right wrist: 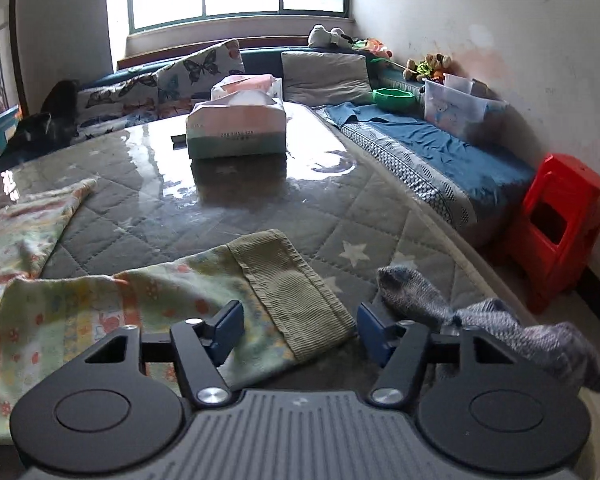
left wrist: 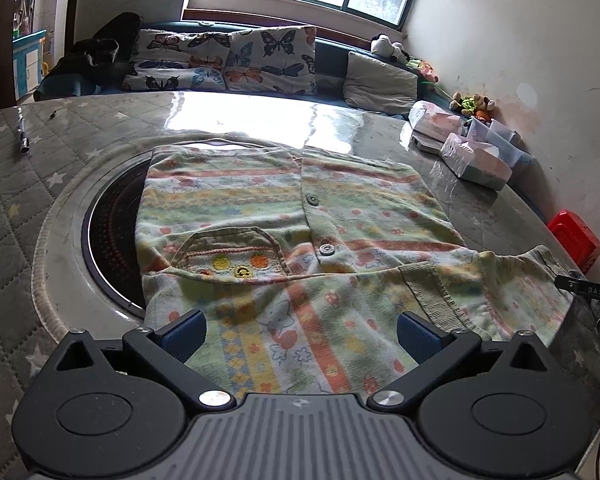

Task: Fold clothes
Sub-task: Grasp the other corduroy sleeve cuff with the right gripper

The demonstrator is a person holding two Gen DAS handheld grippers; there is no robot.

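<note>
Low over the worktop (right wrist: 380,216), both grippers' fingers gape: left gripper (left wrist: 300,336) above the striped floral cardigan (left wrist: 284,216), right gripper (right wrist: 300,330) straddling its ribbed cuff (right wrist: 296,292) unpinched.

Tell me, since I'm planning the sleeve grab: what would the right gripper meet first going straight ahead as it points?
Most likely the ribbed green cuff of the pastel patterned child's garment: it lies between the right gripper's open fingers, just ahead. The grey knitted sock sits off to the right, probably missed.
</note>
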